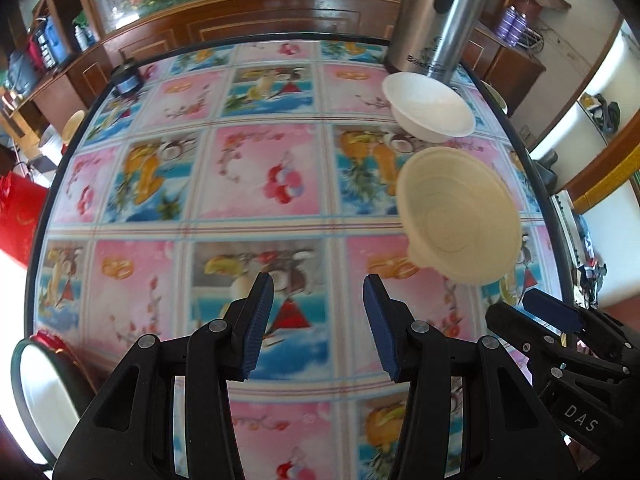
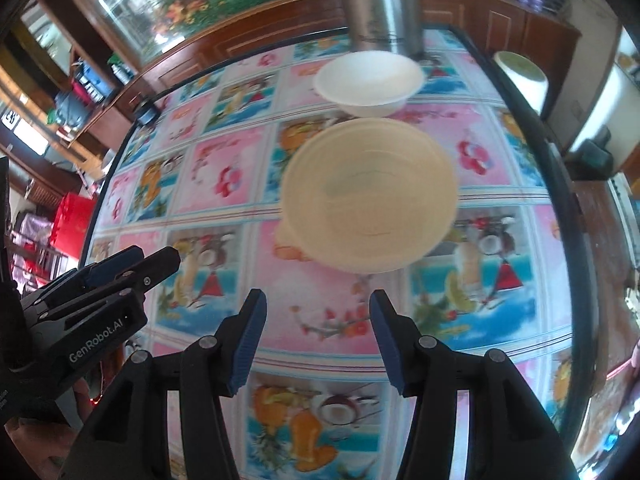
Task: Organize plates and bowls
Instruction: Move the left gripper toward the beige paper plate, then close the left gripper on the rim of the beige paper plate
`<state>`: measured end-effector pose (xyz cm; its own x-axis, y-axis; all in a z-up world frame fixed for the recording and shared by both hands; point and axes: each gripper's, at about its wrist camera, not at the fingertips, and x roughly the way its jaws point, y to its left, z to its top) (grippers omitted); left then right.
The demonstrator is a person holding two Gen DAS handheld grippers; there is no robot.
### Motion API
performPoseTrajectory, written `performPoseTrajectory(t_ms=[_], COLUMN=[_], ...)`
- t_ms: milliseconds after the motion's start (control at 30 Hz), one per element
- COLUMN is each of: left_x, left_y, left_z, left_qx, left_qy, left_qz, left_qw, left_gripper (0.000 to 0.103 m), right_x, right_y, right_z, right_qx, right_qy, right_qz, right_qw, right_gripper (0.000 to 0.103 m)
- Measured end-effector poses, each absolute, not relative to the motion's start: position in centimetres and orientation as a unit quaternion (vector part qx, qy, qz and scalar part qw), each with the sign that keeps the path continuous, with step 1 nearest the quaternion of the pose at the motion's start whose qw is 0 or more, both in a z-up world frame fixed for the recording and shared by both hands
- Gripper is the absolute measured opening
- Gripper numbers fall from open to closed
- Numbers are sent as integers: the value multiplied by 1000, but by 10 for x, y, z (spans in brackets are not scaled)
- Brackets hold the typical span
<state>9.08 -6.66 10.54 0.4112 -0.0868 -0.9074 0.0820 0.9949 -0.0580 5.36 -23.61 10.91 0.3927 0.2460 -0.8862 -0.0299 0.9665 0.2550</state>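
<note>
A cream bowl point(image 1: 460, 216) stands on the table's patterned cloth point(image 1: 256, 184), with a white bowl point(image 1: 428, 104) just behind it. My left gripper point(image 1: 318, 280) hovers open over the cloth, to the left of the cream bowl, with nothing between its fingers. My right gripper point(image 1: 552, 312) shows at the lower right of the left wrist view. In the right wrist view the cream bowl point(image 2: 370, 196) lies straight ahead of the open, empty right gripper point(image 2: 318, 294). The white bowl point(image 2: 370, 80) sits beyond it. The left gripper point(image 2: 120, 268) shows at the left.
A tall steel flask point(image 1: 440, 16) stands at the far edge behind the white bowl. A small dark jar point(image 1: 126, 80) sits at the far left corner. A white round thing with a dark rim point(image 1: 44, 396) lies off the near left edge. Wooden cabinets point(image 1: 256, 20) ring the table.
</note>
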Motion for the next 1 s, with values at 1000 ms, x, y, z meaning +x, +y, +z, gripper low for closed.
performPoseTrajectory(t_ms=[1000], left_x=[169], left_y=[-138], left_z=[57], left_qx=[13], left_qy=[571], left_qz=[-71], left_qw=[818], left_gripper=[46], right_x=[115], right_y=[-323], right_z=[76], right_qx=[124], right_qy=[556], right_qz=[22], right_qw=[822], right_gripper=[56])
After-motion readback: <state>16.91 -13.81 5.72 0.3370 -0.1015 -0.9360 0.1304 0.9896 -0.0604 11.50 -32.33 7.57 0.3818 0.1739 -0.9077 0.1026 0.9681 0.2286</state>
